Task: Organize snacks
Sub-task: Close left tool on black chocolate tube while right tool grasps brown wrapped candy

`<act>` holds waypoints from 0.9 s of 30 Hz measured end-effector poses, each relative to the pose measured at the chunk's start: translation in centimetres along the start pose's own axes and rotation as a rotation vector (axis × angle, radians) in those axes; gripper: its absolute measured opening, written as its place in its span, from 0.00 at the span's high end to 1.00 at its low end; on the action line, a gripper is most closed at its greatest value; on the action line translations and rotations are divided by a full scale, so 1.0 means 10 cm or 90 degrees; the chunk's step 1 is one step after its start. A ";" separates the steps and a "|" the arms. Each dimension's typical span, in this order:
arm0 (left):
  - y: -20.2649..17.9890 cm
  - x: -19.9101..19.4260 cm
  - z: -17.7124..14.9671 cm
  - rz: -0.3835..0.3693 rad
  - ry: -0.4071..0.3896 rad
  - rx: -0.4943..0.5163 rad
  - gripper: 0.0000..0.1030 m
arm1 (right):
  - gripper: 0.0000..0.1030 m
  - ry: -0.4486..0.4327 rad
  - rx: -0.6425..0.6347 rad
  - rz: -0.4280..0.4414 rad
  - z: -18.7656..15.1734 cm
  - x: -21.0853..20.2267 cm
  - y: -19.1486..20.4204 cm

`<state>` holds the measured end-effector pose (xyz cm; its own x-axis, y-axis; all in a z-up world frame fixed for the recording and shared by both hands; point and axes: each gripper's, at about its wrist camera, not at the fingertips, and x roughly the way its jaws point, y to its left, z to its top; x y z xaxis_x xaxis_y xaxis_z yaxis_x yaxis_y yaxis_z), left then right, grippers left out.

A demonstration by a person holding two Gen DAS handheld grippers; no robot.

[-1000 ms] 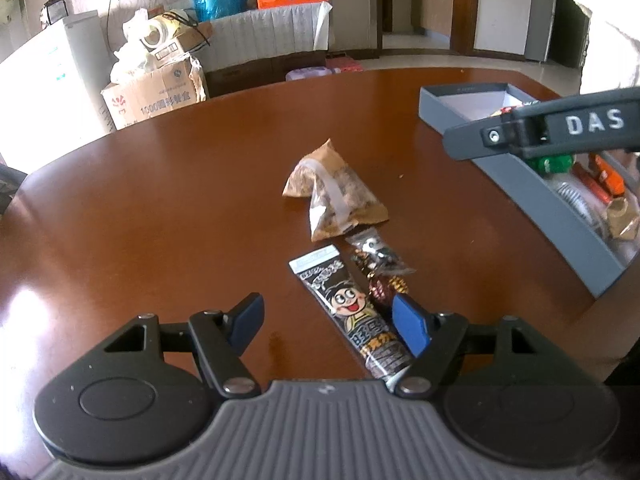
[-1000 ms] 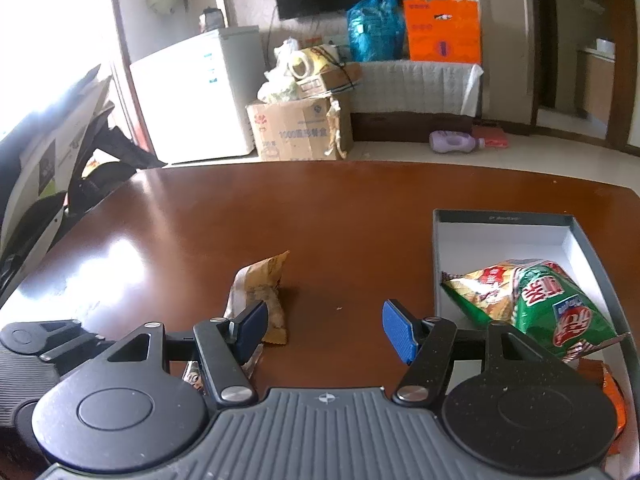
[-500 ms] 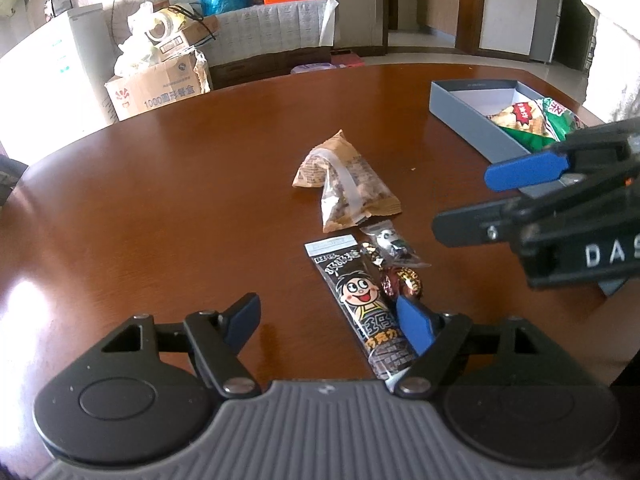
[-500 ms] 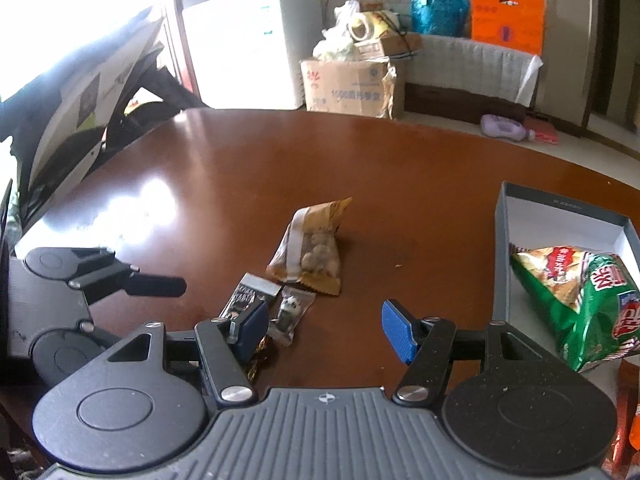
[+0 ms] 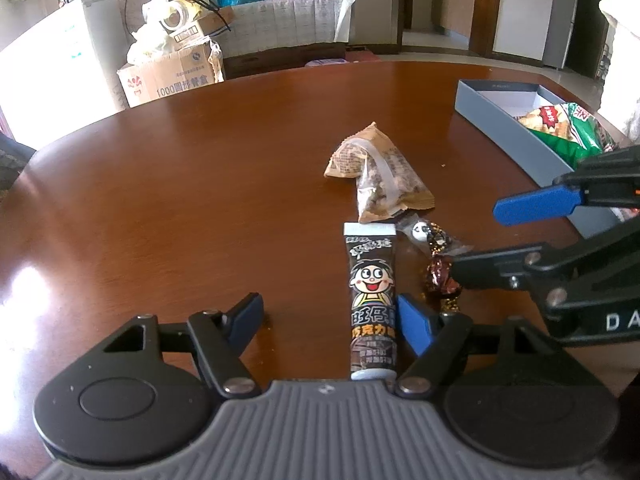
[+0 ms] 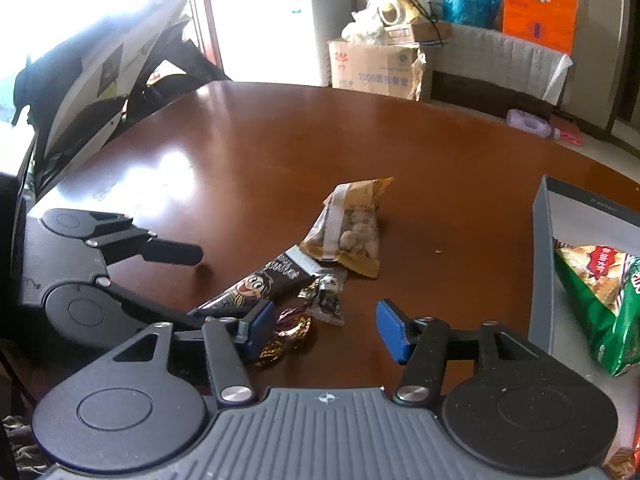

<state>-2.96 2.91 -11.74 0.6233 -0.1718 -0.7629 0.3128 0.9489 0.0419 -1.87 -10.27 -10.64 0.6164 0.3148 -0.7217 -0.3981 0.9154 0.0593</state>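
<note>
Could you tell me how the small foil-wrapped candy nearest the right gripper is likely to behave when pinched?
The foil-wrapped candy looks small, so probably light. Its crinkled, shiny wrapper may slip or crush between the pads. Its rounded middle and twisted ends suggest it could squirt sideways on the glossy table.

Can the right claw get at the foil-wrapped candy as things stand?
Probably yes. The right claw is open, its jaws have just been closing, and the foil-wrapped candy lies just inside its left finger with nothing on top. The left claw and the cartoon snack stick crowd that side.
</note>
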 end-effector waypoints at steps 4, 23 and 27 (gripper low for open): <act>0.01 0.00 0.00 0.001 -0.002 0.003 0.32 | 0.45 0.013 0.005 0.011 -0.02 0.02 0.00; 0.25 0.01 0.00 0.017 -0.003 -0.028 0.39 | 0.56 0.052 -0.052 0.027 -0.01 0.27 0.26; 0.25 0.01 0.00 0.015 -0.005 -0.029 0.40 | 0.58 0.052 -0.070 0.021 -0.01 0.29 0.30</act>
<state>-2.09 5.24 -11.72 0.6353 -0.1509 -0.7574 0.2647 0.9639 0.0299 -1.36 -6.63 -12.63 0.5464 0.3186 -0.7745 -0.4915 0.8708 0.0114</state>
